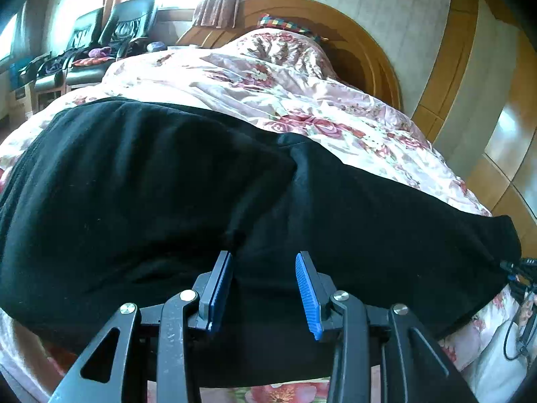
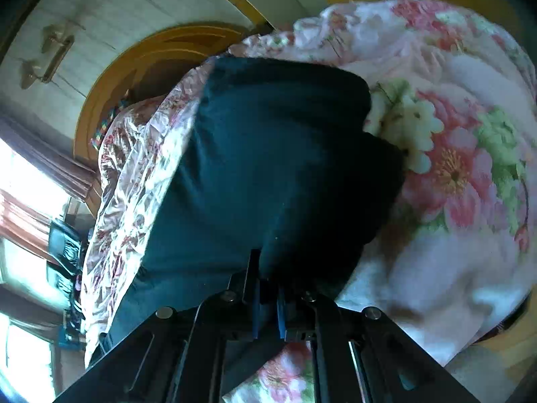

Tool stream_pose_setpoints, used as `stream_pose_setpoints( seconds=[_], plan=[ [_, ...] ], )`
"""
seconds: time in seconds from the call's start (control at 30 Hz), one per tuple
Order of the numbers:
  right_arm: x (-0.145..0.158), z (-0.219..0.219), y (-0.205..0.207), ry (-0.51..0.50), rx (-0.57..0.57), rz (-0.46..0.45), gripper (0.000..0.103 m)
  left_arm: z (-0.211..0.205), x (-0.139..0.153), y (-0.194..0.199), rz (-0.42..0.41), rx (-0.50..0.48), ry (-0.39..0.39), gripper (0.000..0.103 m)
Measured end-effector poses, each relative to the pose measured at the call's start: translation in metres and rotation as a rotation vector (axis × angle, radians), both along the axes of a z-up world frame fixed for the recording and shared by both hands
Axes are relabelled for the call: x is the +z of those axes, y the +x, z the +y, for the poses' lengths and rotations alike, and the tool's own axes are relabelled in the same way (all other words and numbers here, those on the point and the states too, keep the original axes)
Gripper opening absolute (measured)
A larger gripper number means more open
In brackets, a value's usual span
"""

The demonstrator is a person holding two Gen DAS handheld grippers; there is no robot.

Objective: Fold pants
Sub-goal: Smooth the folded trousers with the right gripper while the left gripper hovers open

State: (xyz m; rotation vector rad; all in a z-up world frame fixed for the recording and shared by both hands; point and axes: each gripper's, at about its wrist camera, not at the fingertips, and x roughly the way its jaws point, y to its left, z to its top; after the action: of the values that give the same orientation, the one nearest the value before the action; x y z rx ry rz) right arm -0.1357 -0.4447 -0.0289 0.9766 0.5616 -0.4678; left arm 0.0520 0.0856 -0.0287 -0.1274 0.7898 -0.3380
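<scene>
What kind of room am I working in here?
Most likely a bedroom: the pants lie on a bed with a floral quilt, a curved wooden headboard stands against the wall, and curtains hang by a bright window.

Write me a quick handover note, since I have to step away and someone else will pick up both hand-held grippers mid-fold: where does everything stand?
Left hand-held gripper: jaws apart over the black pants, pads not pressing the cloth.
Right hand-held gripper: jaws shut on a bunch of the pants' fabric at their near edge.
Pants: spread across the floral bed cover; in the right wrist view one part appears lifted or doubled over.
Done: right-side grip taken; a fold seems started.
Left: grip with the left, carry the fold across, flatten, probably fold again.
</scene>
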Motion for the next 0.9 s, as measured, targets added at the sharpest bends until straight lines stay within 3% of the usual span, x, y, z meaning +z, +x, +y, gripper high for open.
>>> stream_pose_setpoints(
  seconds=[0.03, 0.07, 0.1, 0.2, 0.3, 0.43, 0.53, 0.6, 0.7, 0.77, 0.9],
  plan=[
    [0.0, 0.003, 0.002, 0.024, 0.023, -0.034, 0.025, -0.001, 0.0, 0.0, -0.001, -0.004, 0.001, 0.039],
    [-0.001, 0.007, 0.005, 0.059, 0.052, -0.063, 0.051, -0.003, 0.0, -0.001, -0.001, -0.011, 0.001, 0.039],
    [-0.003, 0.013, 0.007, 0.083, 0.076, -0.087, 0.057, -0.004, 0.0, -0.001, -0.005, -0.02, 0.001, 0.039],
    [-0.005, 0.036, 0.021, 0.059, 0.162, -0.074, 0.057, -0.011, 0.003, -0.005, -0.027, -0.053, 0.013, 0.039],
    [-0.008, 0.064, 0.04, 0.053, 0.293, -0.049, 0.05, -0.017, 0.006, -0.009, -0.048, -0.085, 0.022, 0.039],
    [-0.016, 0.103, 0.072, 0.091, 0.498, -0.017, 0.024, -0.025, 0.004, -0.011, -0.045, -0.114, 0.039, 0.039],
    [-0.019, 0.133, 0.085, 0.052, 0.591, 0.034, 0.008, -0.029, 0.005, -0.014, -0.055, -0.135, 0.049, 0.039],
    [-0.012, 0.137, 0.085, 0.051, 0.593, 0.033, 0.008, -0.029, 0.009, -0.017, -0.075, -0.136, 0.043, 0.039],
    [0.002, 0.12, 0.07, 0.221, 0.554, -0.082, 0.007, -0.025, 0.017, -0.023, -0.111, -0.119, 0.027, 0.039],
    [0.01, 0.116, 0.057, 0.253, 0.546, -0.113, 0.007, -0.024, 0.022, -0.025, -0.134, -0.115, 0.017, 0.039],
    [-0.01, 0.12, 0.057, 0.191, 0.592, 0.026, 0.007, -0.033, 0.02, -0.023, -0.136, -0.142, 0.035, 0.039]
  ],
)
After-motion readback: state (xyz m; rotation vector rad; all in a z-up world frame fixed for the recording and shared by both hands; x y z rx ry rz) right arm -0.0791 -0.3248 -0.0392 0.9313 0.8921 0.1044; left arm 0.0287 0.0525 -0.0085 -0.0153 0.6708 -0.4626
